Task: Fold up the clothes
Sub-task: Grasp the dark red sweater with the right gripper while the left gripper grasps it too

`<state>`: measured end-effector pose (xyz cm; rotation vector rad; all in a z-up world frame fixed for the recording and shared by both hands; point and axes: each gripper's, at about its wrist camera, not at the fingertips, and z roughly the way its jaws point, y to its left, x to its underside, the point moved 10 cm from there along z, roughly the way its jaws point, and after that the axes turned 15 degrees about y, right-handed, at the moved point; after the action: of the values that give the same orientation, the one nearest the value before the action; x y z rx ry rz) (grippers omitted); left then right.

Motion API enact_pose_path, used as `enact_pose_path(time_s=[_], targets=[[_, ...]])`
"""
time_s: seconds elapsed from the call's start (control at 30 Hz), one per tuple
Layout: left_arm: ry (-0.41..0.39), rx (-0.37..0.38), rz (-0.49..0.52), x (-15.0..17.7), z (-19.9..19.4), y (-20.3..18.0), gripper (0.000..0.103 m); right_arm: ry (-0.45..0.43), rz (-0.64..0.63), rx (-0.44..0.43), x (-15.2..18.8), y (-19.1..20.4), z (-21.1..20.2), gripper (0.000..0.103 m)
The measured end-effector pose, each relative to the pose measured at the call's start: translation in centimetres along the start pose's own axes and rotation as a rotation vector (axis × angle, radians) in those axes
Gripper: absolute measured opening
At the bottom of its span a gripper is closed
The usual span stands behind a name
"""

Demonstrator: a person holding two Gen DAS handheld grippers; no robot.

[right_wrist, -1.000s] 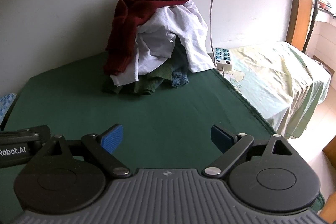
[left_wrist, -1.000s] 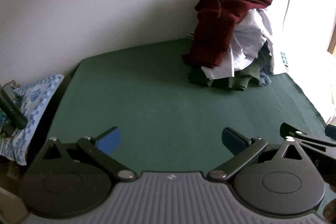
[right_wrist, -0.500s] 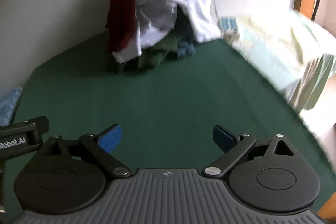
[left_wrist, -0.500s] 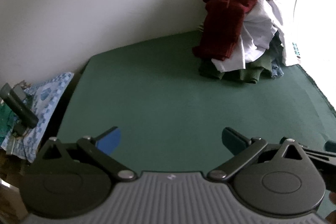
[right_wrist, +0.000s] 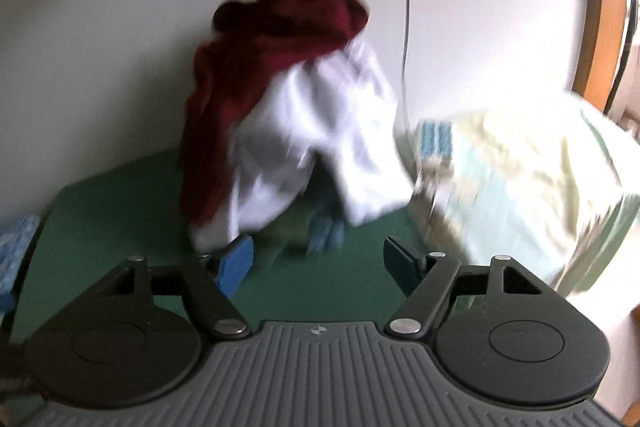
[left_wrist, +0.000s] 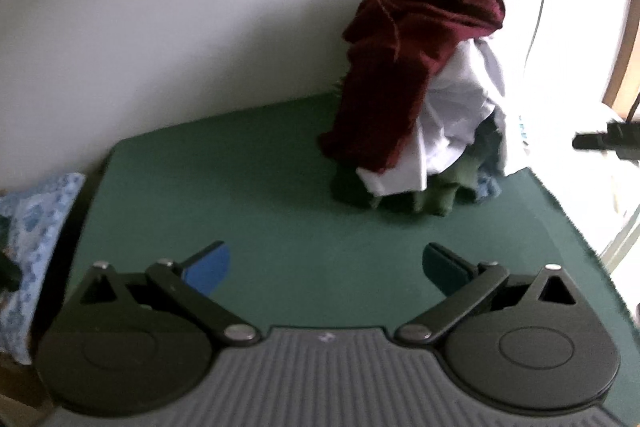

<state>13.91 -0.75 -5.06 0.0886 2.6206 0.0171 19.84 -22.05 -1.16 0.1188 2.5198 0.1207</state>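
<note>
Between the spread fingers of the right gripper (right_wrist: 318,261), which holds nothing, green desk (right_wrist: 120,195) shows. Just ahead sits the pile of clothes (right_wrist: 288,131), a dark red garment (right_wrist: 256,79) on top of a white one (right_wrist: 320,147). The left gripper (left_wrist: 326,265) is also wide open and empty, the pile (left_wrist: 416,87) well ahead to its right.

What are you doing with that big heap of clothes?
Getting ready to fold them. The left gripper and the right gripper are both open and hold nothing. The clothes pile sits unfolded on the green table by the wall, a dark red garment on top of a white one. The right gripper is close to the pile.
</note>
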Motion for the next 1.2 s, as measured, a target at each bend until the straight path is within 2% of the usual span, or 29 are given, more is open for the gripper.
enact_pose_path(time_s=[0.13,0.2,0.27,0.4,0.53,0.63,0.7,0.77,0.83,0.87,0.9,0.97,1.03,1.07,1.1,1.2], targets=[[0.003,0.001,0.023,-1.5,0.6,-0.6,0.102,-0.068,-0.027,0.011,-6.2,-0.7,0.9,0.076],[0.004,0.035,0.001,-2.1,0.6,-0.8,0.102,-0.142,-0.057,0.043,-9.5,-0.7,1.8,0.076],[-0.014,0.033,-0.013,-2.5,0.5,-0.9,0.102,-0.215,-0.101,0.076,-12.6,-0.5,3.1,0.076],[-0.053,0.018,-0.021,-3.0,0.3,-1.1,0.102,-0.291,-0.111,0.045,-17.0,0.3,6.0,0.075],[-0.085,0.014,0.021,-5.0,0.8,-1.6,0.102,-0.338,-0.134,-0.008,-19.3,3.1,7.8,0.075],[-0.133,0.016,0.082,-8.4,1.5,-2.2,0.102,-0.315,-0.198,-0.012,-19.6,5.6,9.2,0.075],[-0.159,0.035,0.107,-10.9,2.3,-2.5,0.102,-0.318,-0.254,0.021,-19.6,6.3,10.1,0.073],[-0.164,0.083,0.092,-13.4,3.3,-2.6,0.102,-0.304,-0.290,0.102,-20.1,5.9,11.6,0.072],[-0.160,0.128,0.049,-16.0,4.5,-2.4,0.102,-0.266,-0.309,0.160,-20.4,5.2,12.9,0.044],[-0.161,0.129,0.018,-17.4,5.2,-2.1,0.102,-0.228,-0.302,0.151,-20.5,4.4,13.3,0.010],[-0.164,0.127,-0.009,-18.7,5.9,-1.7,0.102,-0.206,-0.269,0.105,-20.6,3.6,13.1,0.008],[-0.163,0.131,-0.045,-21.3,7.5,-1.3,0.102,-0.219,-0.166,-0.027,-20.4,1.6,11.9,0.008],[-0.154,0.133,-0.056,-23.4,9.2,-1.4,0.102,-0.206,-0.103,-0.097,-19.7,-0.2,11.0,0.021],[-0.154,0.118,-0.050,-24.4,9.8,-1.6,0.102,-0.199,-0.093,-0.115,-19.2,-1.0,10.6,0.031],[-0.153,0.092,-0.040,-25.4,10.6,-1.9,0.102,-0.193,-0.083,-0.133,-18.7,-1.8,10.3,0.034],[-0.135,0.025,-0.018,-27.7,13.2,-2.6,0.102,-0.178,-0.127,-0.122,-16.2,-3.2,9.3,0.034]])
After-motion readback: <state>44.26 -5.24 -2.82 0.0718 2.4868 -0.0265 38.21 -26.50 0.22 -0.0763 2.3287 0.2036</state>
